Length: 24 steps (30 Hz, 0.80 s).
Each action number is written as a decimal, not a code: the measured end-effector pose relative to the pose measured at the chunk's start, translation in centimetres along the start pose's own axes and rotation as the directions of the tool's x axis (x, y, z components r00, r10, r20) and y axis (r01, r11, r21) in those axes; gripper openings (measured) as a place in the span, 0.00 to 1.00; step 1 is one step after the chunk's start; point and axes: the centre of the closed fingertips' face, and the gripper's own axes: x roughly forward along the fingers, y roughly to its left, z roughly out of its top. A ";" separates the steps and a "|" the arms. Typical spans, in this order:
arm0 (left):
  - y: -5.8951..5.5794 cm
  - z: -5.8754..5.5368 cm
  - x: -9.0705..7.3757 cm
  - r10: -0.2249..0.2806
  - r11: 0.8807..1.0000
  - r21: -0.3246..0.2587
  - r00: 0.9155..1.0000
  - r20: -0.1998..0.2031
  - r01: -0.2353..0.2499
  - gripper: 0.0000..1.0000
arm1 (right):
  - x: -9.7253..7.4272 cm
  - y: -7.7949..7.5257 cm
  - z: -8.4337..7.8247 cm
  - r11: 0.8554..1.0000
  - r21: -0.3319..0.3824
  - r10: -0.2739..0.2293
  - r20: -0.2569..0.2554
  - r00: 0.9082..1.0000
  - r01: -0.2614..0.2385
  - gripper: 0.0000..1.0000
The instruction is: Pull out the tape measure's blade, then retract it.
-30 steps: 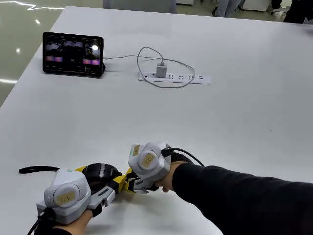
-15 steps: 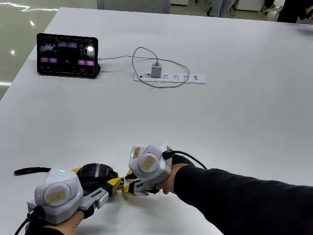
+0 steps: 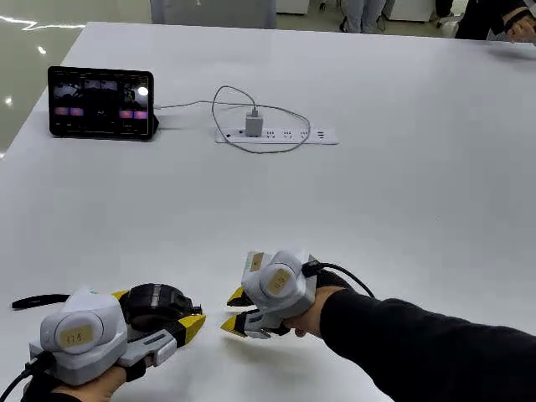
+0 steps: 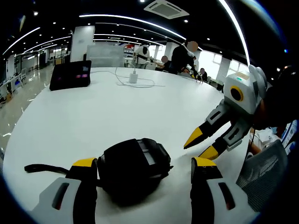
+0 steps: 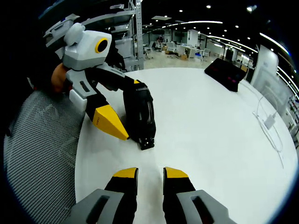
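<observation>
tape measure [image 3: 155, 303] 1 | left tongs [image 4: 144, 163] + right tongs [image 3: 231, 311] = 2 | tablet [image 3: 101, 103] 1 | power strip [image 3: 293, 136] 1

Left tool [image 3: 159, 308] and right tool [image 3: 232, 311] face tip to tip, a little apart.
Left tool sits low at the person's left, held from behind by a hand [image 3: 90, 390], jaws spread wide; right tool points left, jaws a narrow gap apart, nothing between them; the dark-sleeved right arm [image 3: 419, 343] reaches in from the lower right.
</observation>
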 end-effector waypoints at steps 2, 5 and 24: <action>0.2 0.0 -0.1 -0.007 1.000 -0.009 1.000 -0.005 0.007 0.82 | -0.5 -0.1 -0.2 1.000 0.013 -0.012 0.008 1.000 0.012 0.19; 0.9 0.1 -0.3 -0.007 1.000 -0.022 1.000 -0.010 0.006 0.88 | -1.2 -0.3 -1.1 0.998 0.050 -0.026 0.016 1.000 0.025 0.20; 2.6 -1.9 -3.6 -0.132 0.988 0.065 0.981 -0.139 0.142 0.99 | -7.1 -2.6 -4.5 0.978 0.162 -0.139 0.053 0.989 0.129 0.39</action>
